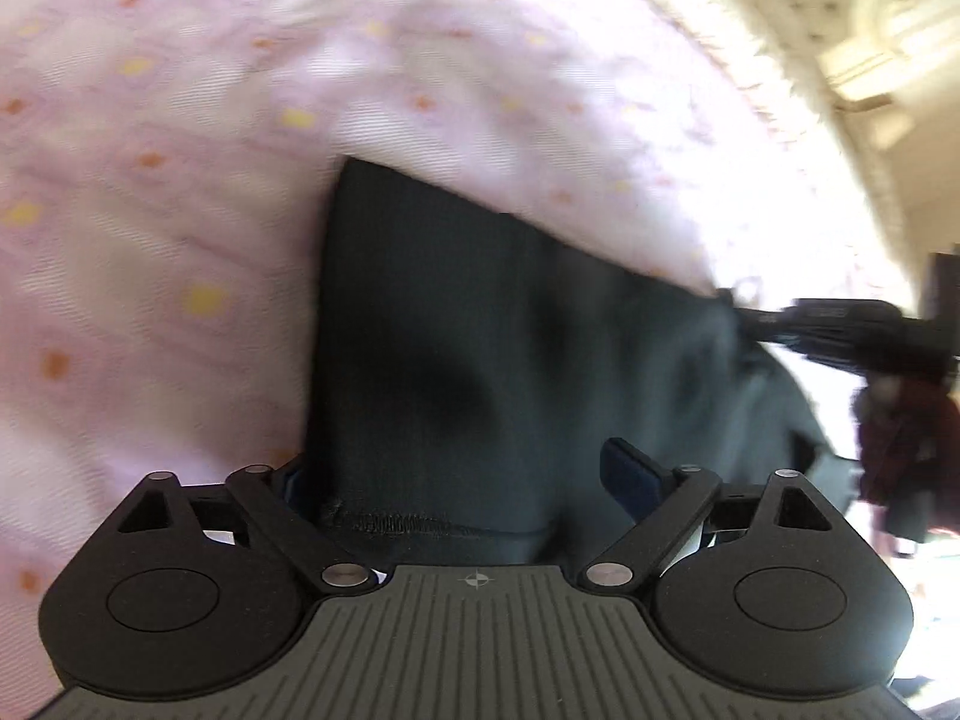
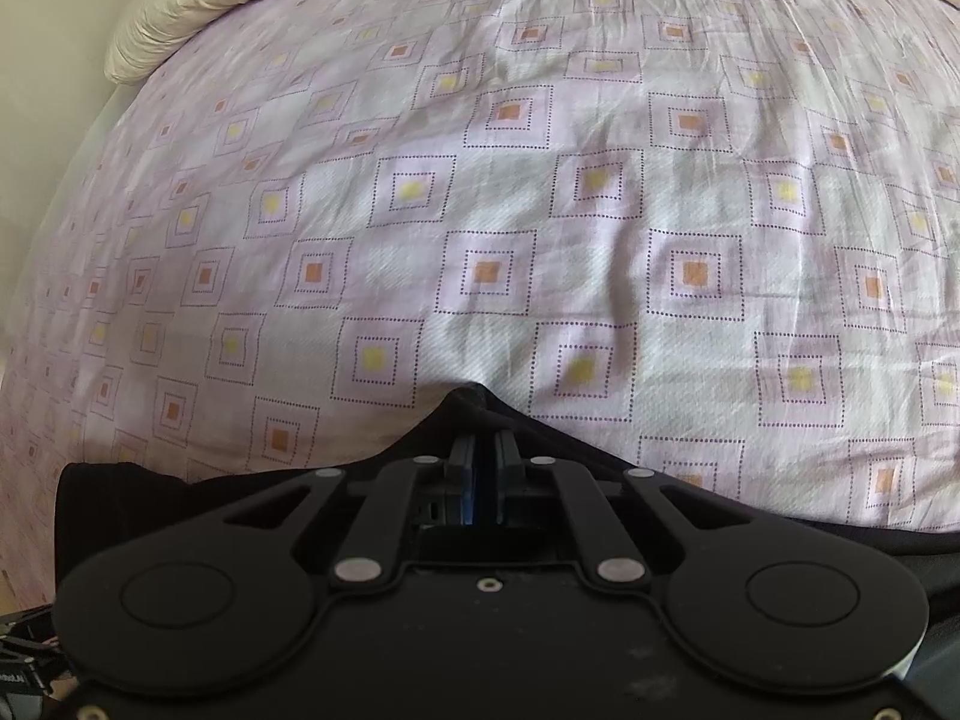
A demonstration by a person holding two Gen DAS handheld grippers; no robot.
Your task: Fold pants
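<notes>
My left jaws (image 1: 468,480) stand wide open. The pants (image 1: 480,330) lie right between them, with a stitched hem close in front, but my pads do not press on the cloth. The picture on this side is blurry.

My right jaws (image 2: 480,462) are pinched shut on the pants (image 2: 480,405). A small peak of dark cloth sticks up just past their tips, so I think I hold a fold or an edge there. The rest of the pants spreads out to both sides under that hand. I think one hand pins its part in place while the other one gets ready to take a new hold.

The pants lie on a bed. Its sheet (image 2: 540,210) is pink with little yellow and orange squares, and it is a bit wrinkly. It runs far out ahead of my right jaws with nothing on it. At the far end is a cream pillow (image 2: 180,6).

From the left side I can see my right gripper (image 1: 840,330) off to the right, at the far edge of the pants. Next to it is something dark red, maybe a sleeve, I cannot tell. The one thing close enough to bump is my other hand.
</notes>
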